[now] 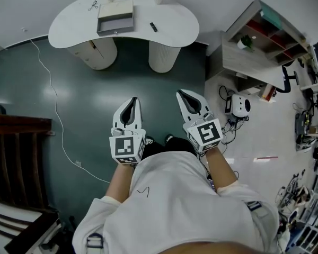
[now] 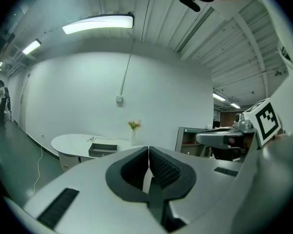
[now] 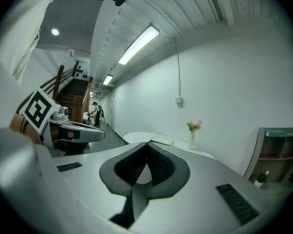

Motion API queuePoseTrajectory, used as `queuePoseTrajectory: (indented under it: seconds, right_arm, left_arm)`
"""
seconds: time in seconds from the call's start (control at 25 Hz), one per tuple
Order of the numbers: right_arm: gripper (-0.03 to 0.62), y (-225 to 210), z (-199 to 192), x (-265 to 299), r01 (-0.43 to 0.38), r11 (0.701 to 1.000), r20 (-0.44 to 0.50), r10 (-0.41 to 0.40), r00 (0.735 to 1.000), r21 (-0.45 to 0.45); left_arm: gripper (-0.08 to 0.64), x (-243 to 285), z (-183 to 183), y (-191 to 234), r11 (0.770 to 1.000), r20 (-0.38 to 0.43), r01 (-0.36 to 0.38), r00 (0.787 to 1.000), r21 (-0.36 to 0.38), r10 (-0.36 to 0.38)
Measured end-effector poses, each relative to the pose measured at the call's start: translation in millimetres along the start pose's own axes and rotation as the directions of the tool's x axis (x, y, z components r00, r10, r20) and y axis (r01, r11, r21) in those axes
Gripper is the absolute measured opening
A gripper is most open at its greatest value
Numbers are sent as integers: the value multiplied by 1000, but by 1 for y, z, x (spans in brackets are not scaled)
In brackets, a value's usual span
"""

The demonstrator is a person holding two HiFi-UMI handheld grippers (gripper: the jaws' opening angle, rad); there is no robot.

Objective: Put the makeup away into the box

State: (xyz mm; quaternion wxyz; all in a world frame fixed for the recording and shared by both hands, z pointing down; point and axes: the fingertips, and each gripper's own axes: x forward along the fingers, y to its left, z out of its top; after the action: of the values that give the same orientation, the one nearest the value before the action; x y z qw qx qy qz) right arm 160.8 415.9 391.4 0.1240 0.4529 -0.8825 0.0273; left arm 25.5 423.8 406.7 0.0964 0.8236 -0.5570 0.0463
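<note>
So, jaws: left gripper (image 1: 131,103) and right gripper (image 1: 186,97) both closed together, empty.
Box: box (image 1: 115,17) on worktop (image 1: 69,28), top of frame, well apart.
Makeup: likely the dark stick (image 1: 153,27) right of box.
Risk: closed jaws arriving could knock stick off.

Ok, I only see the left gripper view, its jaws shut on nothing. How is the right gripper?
Observer: The right gripper is shut too, nothing between its jaws.
Operator: Any makeup on the table near the box?
Observer: In the head view a small dark stick lies on the table, right of the box and apart from it.
Operator: Anything on the floor to the right?
Observer: A white rounded device with cables sits on the floor by the shelf unit.
</note>
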Motion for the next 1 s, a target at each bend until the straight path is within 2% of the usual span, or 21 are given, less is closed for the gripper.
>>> queuePoseTrajectory:
  seconds: [0.28, 0.4, 0.68, 0.88, 1.0]
  right_arm:
    - [-2, -6, 4, 38, -12, 1000, -4, 12, 1000, -8]
    - [-2, -20, 4, 55, -7, 1000, -3, 8, 1000, 16]
    - [-2, -72, 13, 119, -44, 999, 33, 43, 999, 25]
    - [-2, -129, 26, 163, -62, 997, 43, 59, 997, 56]
    - [0, -156, 27, 189, -73, 996, 29, 72, 997, 50]
  left_arm:
    - [21, 21, -6, 27, 1000, -22, -10, 1000, -19, 10]
    - [21, 39, -3, 33, 1000, -28, -11, 1000, -13, 10]
    - [21, 108, 10, 54, 999, -44, -41, 998, 15, 42]
    - [21, 166, 26, 56, 996, -74, -55, 995, 72, 60]
    - [21, 197, 24, 61, 996, -101, -76, 992, 46, 80]
